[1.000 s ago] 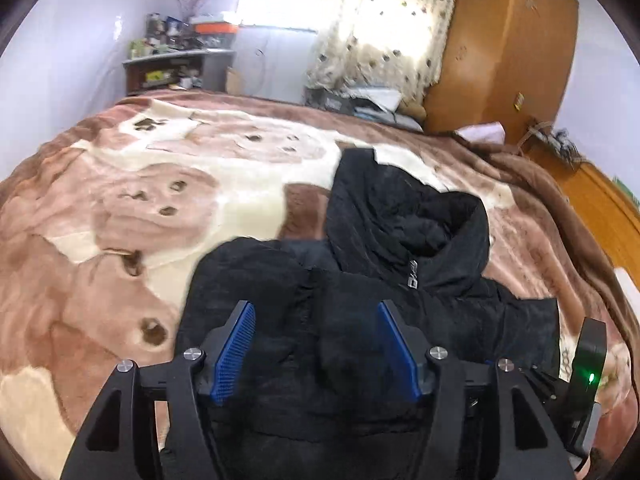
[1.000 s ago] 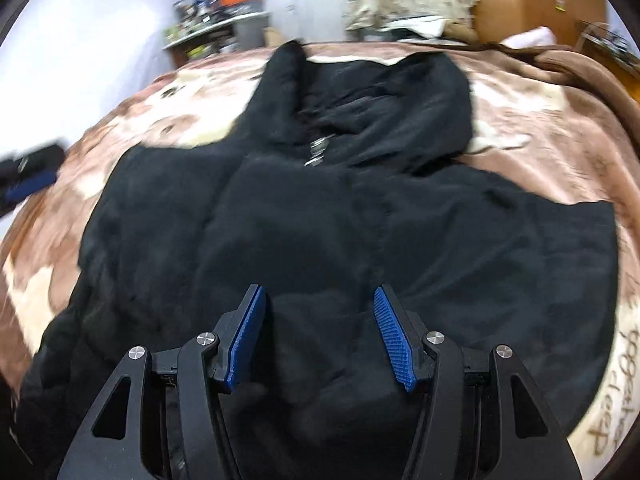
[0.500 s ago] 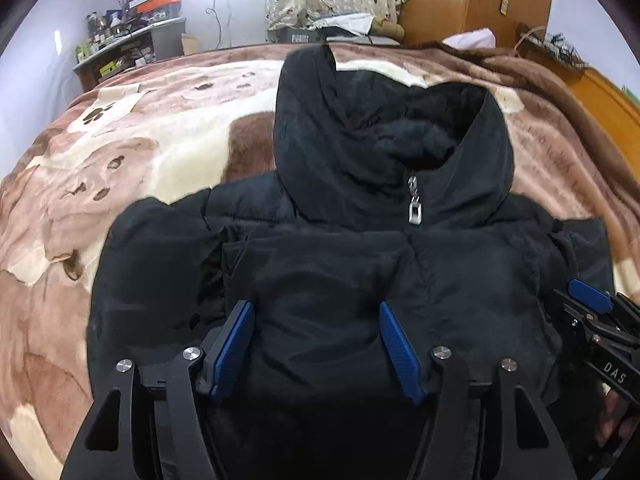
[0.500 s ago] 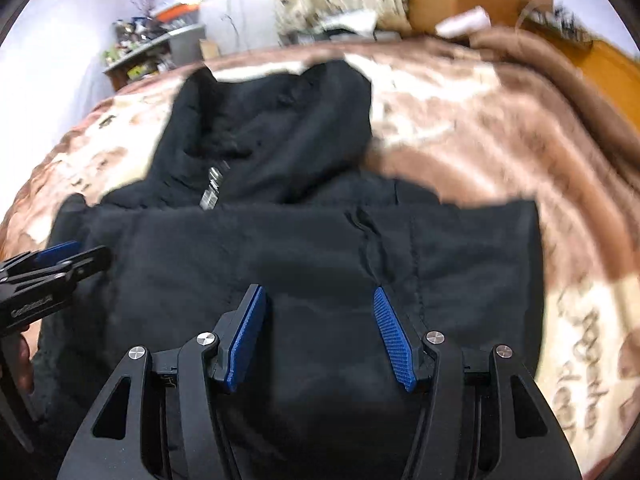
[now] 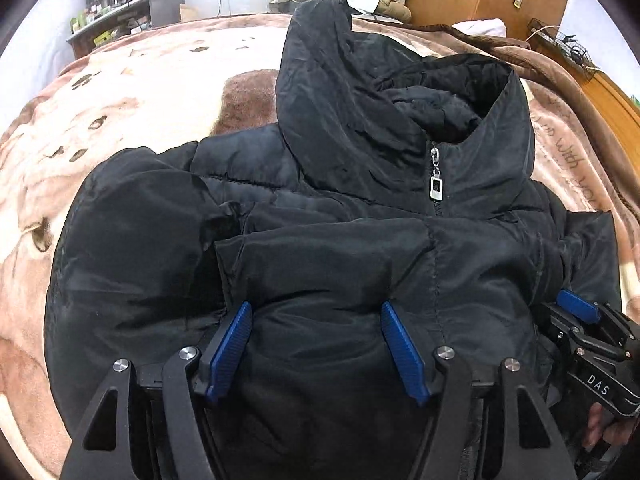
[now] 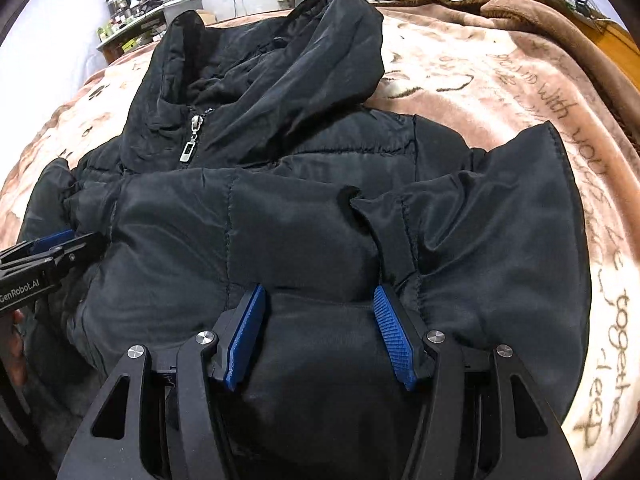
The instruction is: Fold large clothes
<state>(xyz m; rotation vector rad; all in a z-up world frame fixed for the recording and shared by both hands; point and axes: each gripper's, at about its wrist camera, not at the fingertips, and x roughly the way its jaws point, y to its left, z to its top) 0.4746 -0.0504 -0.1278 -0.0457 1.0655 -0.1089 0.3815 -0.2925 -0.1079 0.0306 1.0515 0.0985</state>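
The left claw stood wide with a puffy fold of the black jacket between its blue pads, which did not squeeze it. The right claw stood wide over the jacket's near edge too. The jacket lay on the bed's brown blanket, with its hood toward the far edge.
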